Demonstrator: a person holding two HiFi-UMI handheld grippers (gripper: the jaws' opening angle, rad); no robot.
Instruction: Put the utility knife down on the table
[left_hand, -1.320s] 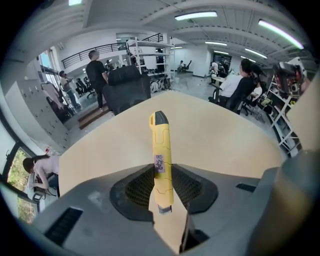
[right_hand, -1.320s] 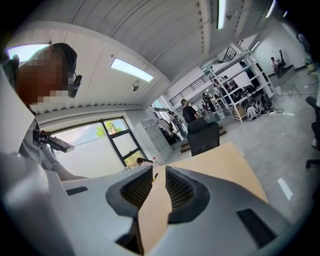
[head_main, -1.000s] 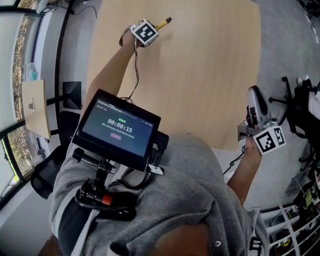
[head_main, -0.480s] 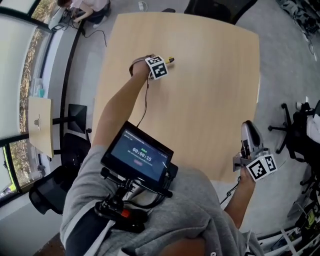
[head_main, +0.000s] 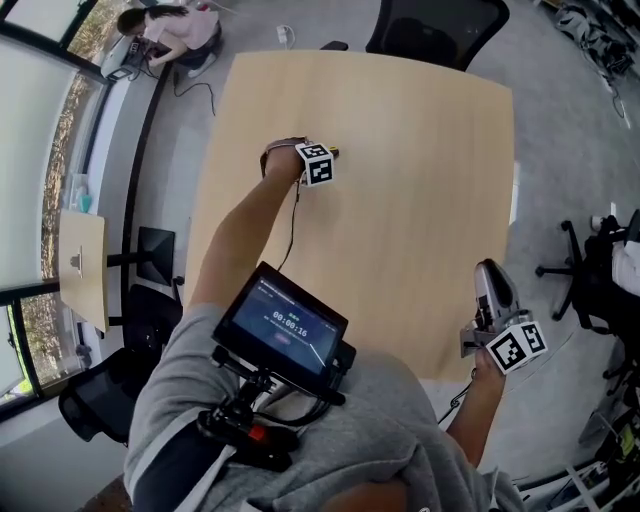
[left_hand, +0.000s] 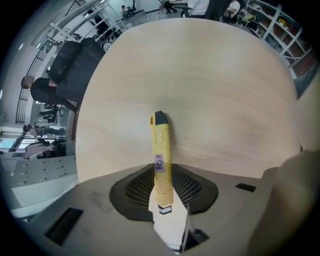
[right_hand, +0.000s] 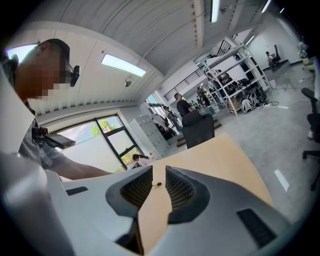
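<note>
Left gripper (head_main: 322, 160) has dropped toward the table (head_main: 420, 150) since a second ago and rolled, so less of the knife sticks out past its marker cube (head_main: 317, 164). Right gripper (head_main: 493, 300) barely shifted.

Utility knife (left_hand: 161, 155): yellow body, dark nose, small label on the handle. It's held by its rear end and points steeply down at the tabletop, over the table's left-middle area. In the head view only the tip (head_main: 333, 153) shows beyond the cube. Nose looks very close to the wood, but can't tell if it touches.

Left gripper's jaws are clamped on the knife handle, mesh pads on either side of it. Wood tabletop (left_hand: 200, 90) fills the view behind.

Right gripper (right_hand: 159, 185) sits at the table's near right edge, roughly level, jaws spread with nothing between the pads. The far-off knife (right_hand: 156, 184) shows tiny through the gap.

Chest-mounted screen (head_main: 285, 320) sits below the left forearm. Black office chair (head_main: 435, 30) stands at the table's far side. A person (head_main: 165, 25) sits at a desk in the top left corner.
</note>
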